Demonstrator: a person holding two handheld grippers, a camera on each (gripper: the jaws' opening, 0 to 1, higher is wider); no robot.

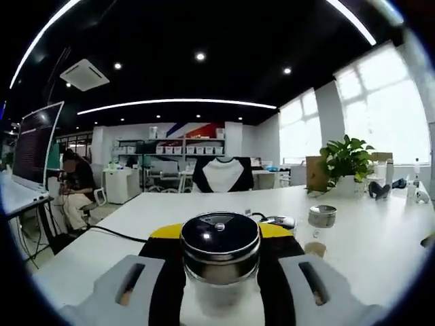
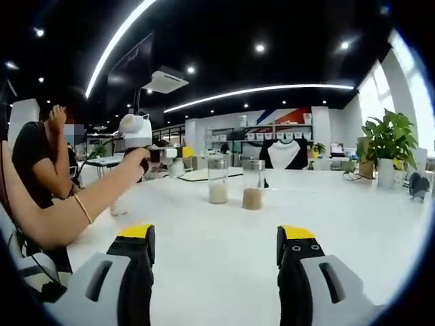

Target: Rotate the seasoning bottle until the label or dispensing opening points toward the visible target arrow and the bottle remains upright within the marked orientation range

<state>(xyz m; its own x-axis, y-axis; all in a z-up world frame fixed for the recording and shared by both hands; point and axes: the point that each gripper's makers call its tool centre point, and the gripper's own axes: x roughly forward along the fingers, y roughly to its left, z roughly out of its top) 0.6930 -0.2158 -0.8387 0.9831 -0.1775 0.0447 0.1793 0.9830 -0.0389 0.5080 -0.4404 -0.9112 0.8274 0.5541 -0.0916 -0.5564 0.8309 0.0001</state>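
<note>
A clear seasoning bottle [image 1: 219, 268] with a shiny metal lid stands upright, close up, between the jaws of my left gripper [image 1: 219, 234]. Their black pads press its sides, so the gripper is shut on it. A second lidded bottle [image 1: 321, 224] with brownish powder stands just to its right on the white table [image 1: 380, 251]. My right gripper [image 2: 216, 233] hovers open over the table with nothing between its yellow-tipped fingers. Ahead of it stand two bottles, one with white contents [image 2: 217, 180] and one with tan contents [image 2: 253, 185]. A person's arm [image 2: 81, 207] holds the left gripper [image 2: 136, 132] at the left.
A potted plant [image 1: 346, 159] and small items stand at the table's far right edge; the plant [image 2: 391, 139] also shows in the right gripper view. A black cable [image 1: 115, 234] runs over the table's left side. A person [image 1: 75, 187] sits at a desk beyond.
</note>
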